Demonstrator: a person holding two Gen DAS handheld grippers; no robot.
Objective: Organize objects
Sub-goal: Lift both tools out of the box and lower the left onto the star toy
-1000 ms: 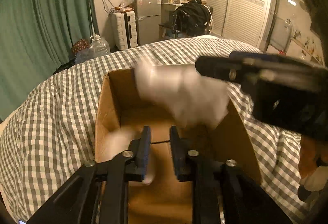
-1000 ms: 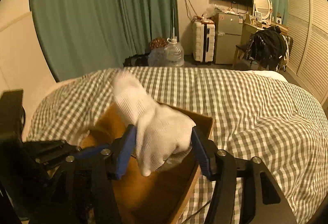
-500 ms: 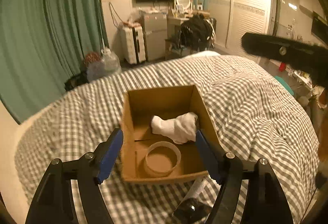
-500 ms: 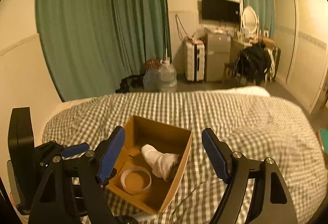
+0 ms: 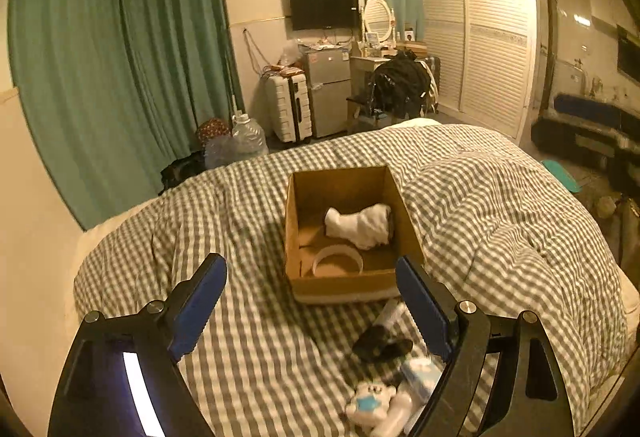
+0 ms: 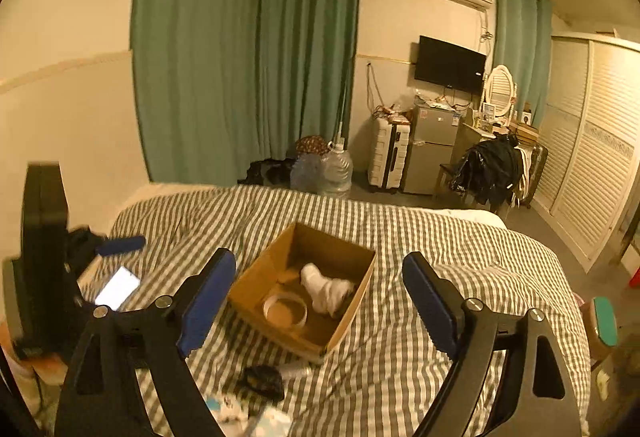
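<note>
Where the checked duvet [image 5: 248, 221] covers the bed, it fills the ground ahead of and beneath both tongs. An open cardboard box [image 5: 342, 279] sits on that cover, straight ahead of the left tongs [image 5: 310, 307] and just beyond their fingertips; from the right tongs [image 6: 316, 297] it lies ahead, between the two blue pads, turned corner-on. Inside the box, a white sock [image 5: 360, 223] lies crumpled toward the far right side as the left tongs face it, and a ring of tape [image 5: 338, 259] lies flat at the near side, just beside the sock. The right wrist view shows the same pair: sock [image 6: 328, 287] to the right, tape ring [image 6: 285, 310] to the left.

On the duvet outside the box, close beneath the right finger of the left tongs, lie a pale tube [image 5: 394, 313] touching the box's near wall, a dark small object [image 5: 380, 345] of unclear kind, and a small white-and-blue plush figure [image 5: 370, 403] nearest the camera. Items around the figure are too blurred to identify.

Left tongs: spread wide, nothing between the pads. Right tongs: spread wide, nothing held. Both hang above the bed, apart from the box.
</note>
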